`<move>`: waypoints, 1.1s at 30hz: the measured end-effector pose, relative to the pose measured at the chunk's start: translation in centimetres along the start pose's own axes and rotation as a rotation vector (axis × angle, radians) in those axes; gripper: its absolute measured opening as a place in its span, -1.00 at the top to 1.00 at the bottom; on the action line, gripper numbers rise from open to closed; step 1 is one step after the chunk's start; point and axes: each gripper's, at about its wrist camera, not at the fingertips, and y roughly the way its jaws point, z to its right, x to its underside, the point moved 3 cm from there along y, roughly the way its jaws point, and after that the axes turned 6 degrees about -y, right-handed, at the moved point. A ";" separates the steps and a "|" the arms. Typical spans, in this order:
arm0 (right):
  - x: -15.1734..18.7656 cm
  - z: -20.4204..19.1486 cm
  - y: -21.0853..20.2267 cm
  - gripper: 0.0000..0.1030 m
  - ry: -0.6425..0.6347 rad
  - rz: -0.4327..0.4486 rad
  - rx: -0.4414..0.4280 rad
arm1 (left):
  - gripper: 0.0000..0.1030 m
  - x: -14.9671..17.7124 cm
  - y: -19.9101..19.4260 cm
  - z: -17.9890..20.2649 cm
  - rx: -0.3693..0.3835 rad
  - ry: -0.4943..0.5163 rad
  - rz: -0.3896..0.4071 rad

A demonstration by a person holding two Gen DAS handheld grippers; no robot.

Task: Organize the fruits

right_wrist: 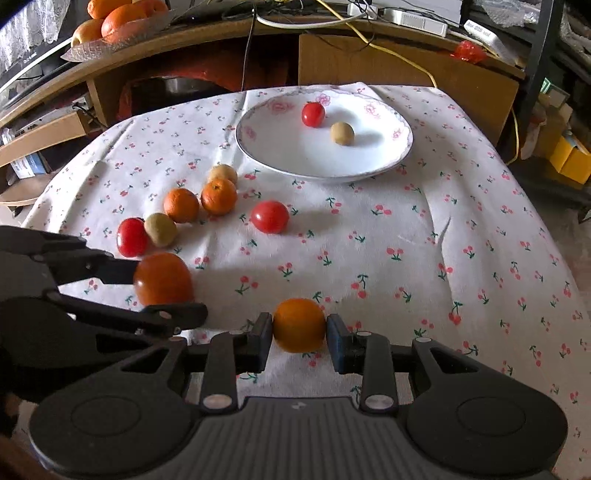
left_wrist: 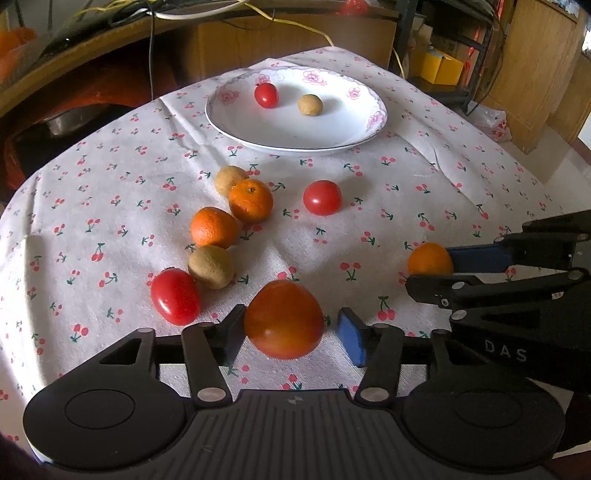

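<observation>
My left gripper (left_wrist: 293, 328) stands open around a large orange-red tomato (left_wrist: 283, 319). Its left pad is at the tomato's skin, while a gap shows before the blue right pad. My right gripper (right_wrist: 299, 332) is shut on a small orange (right_wrist: 299, 325), near the cloth's front. A white flowered plate (left_wrist: 295, 146) at the back holds a small red tomato (left_wrist: 266, 95) and a brown round fruit (left_wrist: 310, 105). Loose on the cloth lie two oranges (left_wrist: 251, 200), two brown fruits (left_wrist: 211, 266) and two red tomatoes (left_wrist: 322, 197).
A cherry-print cloth (right_wrist: 406, 258) covers the table and drops off at the right and left edges. Behind stands a wooden desk (right_wrist: 221, 40) with cables and a bowl of oranges (right_wrist: 118, 18). A yellow box (left_wrist: 441, 66) sits on the floor at the far right.
</observation>
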 end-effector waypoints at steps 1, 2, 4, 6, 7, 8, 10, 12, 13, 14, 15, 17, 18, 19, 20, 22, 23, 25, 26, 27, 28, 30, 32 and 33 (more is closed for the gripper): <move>0.1 0.1 0.0 0.38 0.005 -0.002 -0.003 | -0.27 0.0 0.0 0.0 0.002 -0.002 -0.001; 0.2 0.2 0.1 0.38 0.007 -0.003 -0.002 | -0.30 0.0 0.0 -0.1 0.005 -0.002 -0.002; 0.3 0.3 0.2 0.38 0.007 -0.004 0.005 | -0.36 0.1 -0.1 -0.1 0.009 0.003 -0.005; 0.4 0.4 0.4 0.38 0.008 -0.011 0.003 | -0.37 0.2 -0.2 -0.2 0.009 0.007 -0.004; 0.5 0.4 0.5 0.37 0.009 -0.016 0.001 | -0.37 0.2 -0.2 -0.3 0.013 0.004 -0.004; 0.6 0.4 0.5 0.37 0.008 -0.013 0.000 | -0.37 0.2 -0.3 -0.4 0.014 -0.002 -0.003; 0.6 0.4 0.5 0.33 0.009 -0.009 -0.006 | -0.37 0.1 -0.4 -0.5 0.019 -0.009 -0.003; 0.6 0.5 0.5 0.28 0.013 -0.004 -0.013 | -0.37 0.2 -0.6 -0.5 0.023 -0.007 0.000; 0.5 0.5 0.5 0.27 0.015 -0.004 -0.014 | -0.37 0.2 -0.6 -0.5 0.023 -0.003 0.000; 0.5 0.5 0.5 0.27 0.016 -0.003 -0.015 | -0.37 0.3 -0.6 -0.4 0.021 0.002 -0.002; 0.5 0.5 0.5 0.27 0.016 0.000 -0.017 | -0.36 0.4 -0.5 -0.5 0.019 0.005 -0.007; 0.4 0.5 0.5 0.27 0.014 0.002 -0.021 | -0.26 0.7 -0.4 -0.6 0.012 0.006 -0.015; 0.4 0.5 0.6 0.27 0.013 0.002 -0.020 | -0.24 0.7 -0.4 -0.7 0.009 0.006 -0.011; 0.3 0.4 0.6 0.27 0.012 0.004 -0.017 | -0.16 0.7 -0.5 -0.8 0.009 0.002 -0.009; 0.3 0.4 0.6 0.27 0.011 0.005 -0.016 | -0.02 0.7 -0.5 -0.8 0.013 -0.005 -0.008; 0.2 0.5 0.6 0.28 0.012 0.009 -0.017 | 0.01 0.6 -0.6 -1.0 0.014 -0.013 -0.009; 0.2 0.5 0.6 0.30 0.013 0.009 -0.011 | 0.01 0.7 -0.6 -1.0 0.013 -0.011 -0.010; 0.2 0.6 0.7 0.40 0.012 0.005 0.000 | 0.02 0.7 -0.7 -0.9 0.008 -0.007 -0.012; 0.2 0.6 0.7 0.40 0.015 0.004 -0.002 | 0.02 0.8 -0.8 -0.8 0.006 -0.005 -0.012; 0.2 0.6 0.6 0.40 0.016 0.003 -0.003 | 0.02 0.8 -0.8 -0.8 0.004 -0.004 -0.013; 0.3 0.6 0.6 0.40 0.014 0.003 -0.003 | 0.02 0.8 -0.8 -0.7 0.002 -0.004 -0.013; 0.3 0.6 0.6 0.40 0.009 0.002 -0.004 | 0.02 0.7 -0.7 -0.6 -0.005 -0.001 -0.012; 0.3 0.4 0.5 0.40 0.001 0.001 -0.007 | 0.02 0.7 -0.6 -0.5 -0.011 0.003 -0.009; 0.3 0.3 0.5 0.41 -0.005 0.002 -0.009 | 0.02 0.6 -0.6 -0.5 -0.014 0.004 -0.008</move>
